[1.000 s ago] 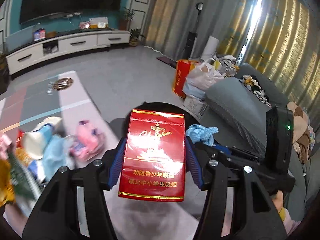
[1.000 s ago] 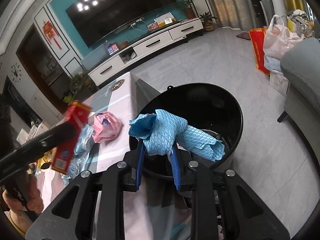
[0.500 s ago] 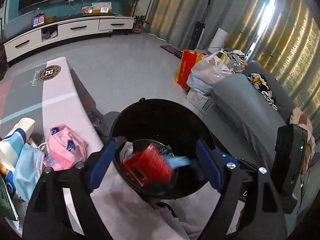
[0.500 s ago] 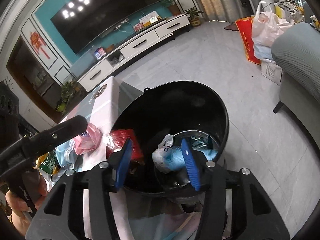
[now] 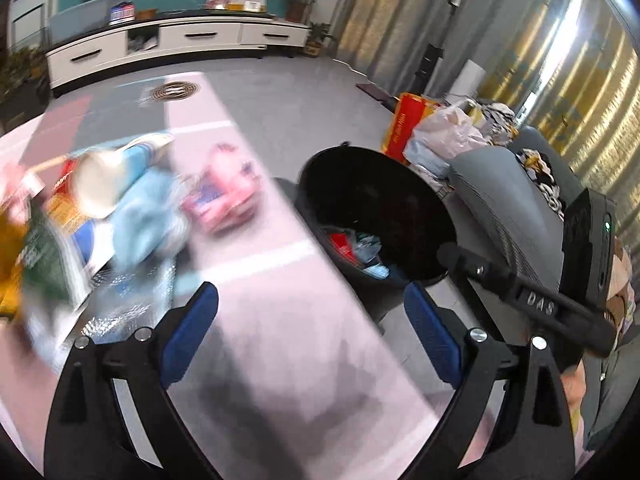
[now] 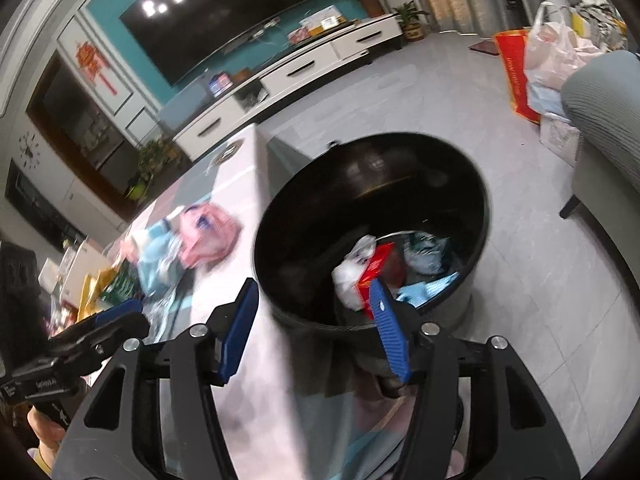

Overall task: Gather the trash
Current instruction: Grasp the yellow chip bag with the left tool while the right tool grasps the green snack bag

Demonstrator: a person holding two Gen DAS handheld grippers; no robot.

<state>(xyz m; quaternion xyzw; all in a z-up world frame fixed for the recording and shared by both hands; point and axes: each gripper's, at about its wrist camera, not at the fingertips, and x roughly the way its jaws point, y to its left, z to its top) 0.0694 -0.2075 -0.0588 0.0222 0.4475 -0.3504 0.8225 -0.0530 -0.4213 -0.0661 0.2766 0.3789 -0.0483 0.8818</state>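
A black trash bin (image 5: 352,168) (image 6: 304,208) stands on the floor beside the pink table (image 5: 288,320). Inside it lie a red cigarette box (image 6: 376,264) (image 5: 340,242), a blue cloth (image 6: 432,288) (image 5: 372,256) and white crumpled trash (image 6: 352,272). My left gripper (image 5: 316,332) is open and empty above the table, left of the bin. My right gripper (image 6: 316,328) is open and empty over the bin's near rim. Blurred trash lies on the table: a pink packet (image 5: 224,196) (image 6: 208,232), a blue mask (image 5: 148,216) and a paper cup (image 5: 100,180).
A grey sofa (image 5: 508,200) stands right of the bin, with plastic bags (image 5: 448,136) and a red bag (image 5: 408,120) behind it. A white TV cabinet (image 5: 180,40) lines the far wall. More packets (image 5: 44,256) lie at the table's left.
Both grippers opened and dropped their loads: the red cigarette box and the blue cloth fell into the bin. The left gripper then swung left, back over the table.
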